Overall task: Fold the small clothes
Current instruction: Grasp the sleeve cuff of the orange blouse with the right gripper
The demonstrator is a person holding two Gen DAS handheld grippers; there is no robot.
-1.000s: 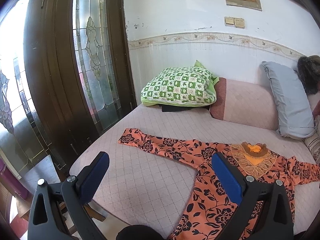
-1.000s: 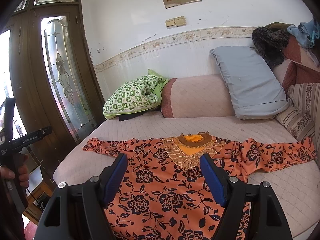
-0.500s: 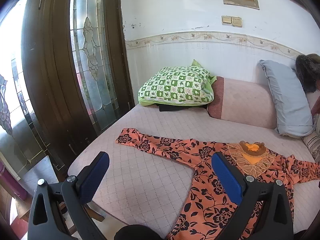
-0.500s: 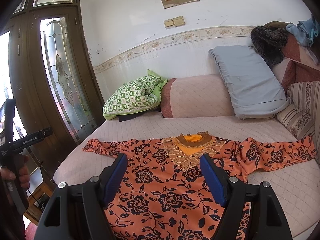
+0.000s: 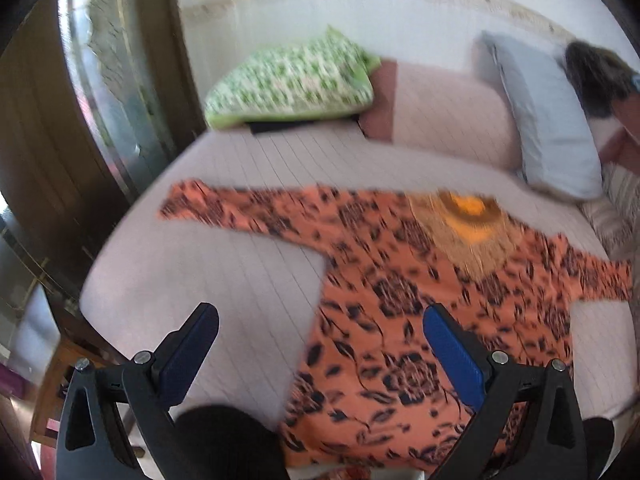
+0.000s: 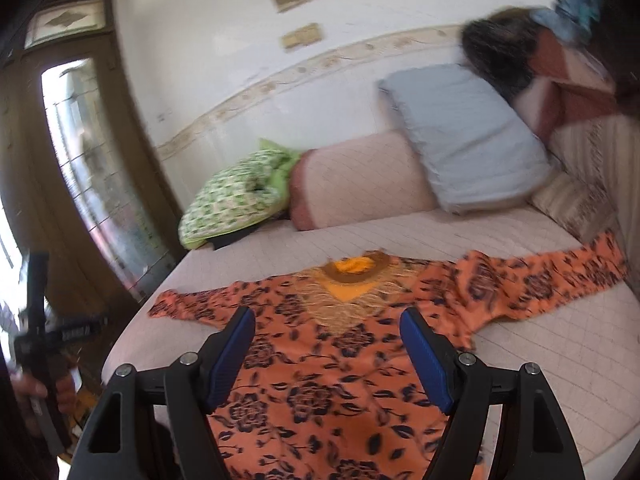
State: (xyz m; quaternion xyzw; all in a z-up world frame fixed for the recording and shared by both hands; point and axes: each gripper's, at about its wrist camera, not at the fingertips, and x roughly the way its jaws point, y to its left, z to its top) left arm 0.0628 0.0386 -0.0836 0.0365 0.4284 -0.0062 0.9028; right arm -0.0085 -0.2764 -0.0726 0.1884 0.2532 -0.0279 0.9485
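An orange long-sleeved dress with black flowers [image 5: 400,300] lies flat on the pink bed [image 5: 224,264], neck away from me, both sleeves spread out; it also shows in the right wrist view [image 6: 320,360]. My left gripper [image 5: 320,344] is open and empty above the near bed edge, over the dress's left side. My right gripper [image 6: 328,344] is open and empty above the dress's chest. The left gripper's body [image 6: 44,332] shows at the far left in the right wrist view. Both views are motion-blurred.
A green checked pillow [image 5: 292,80], a pink bolster [image 5: 448,108] and a grey pillow [image 5: 548,120] line the wall. Striped cushions [image 6: 584,184] and piled clothes [image 6: 500,52] stand at the right. A wooden glass door [image 6: 80,160] stands left of the bed.
Both grippers have moved forward and tilted down toward the dress; the left one swung right. Both stay open and empty. The dress has not moved.
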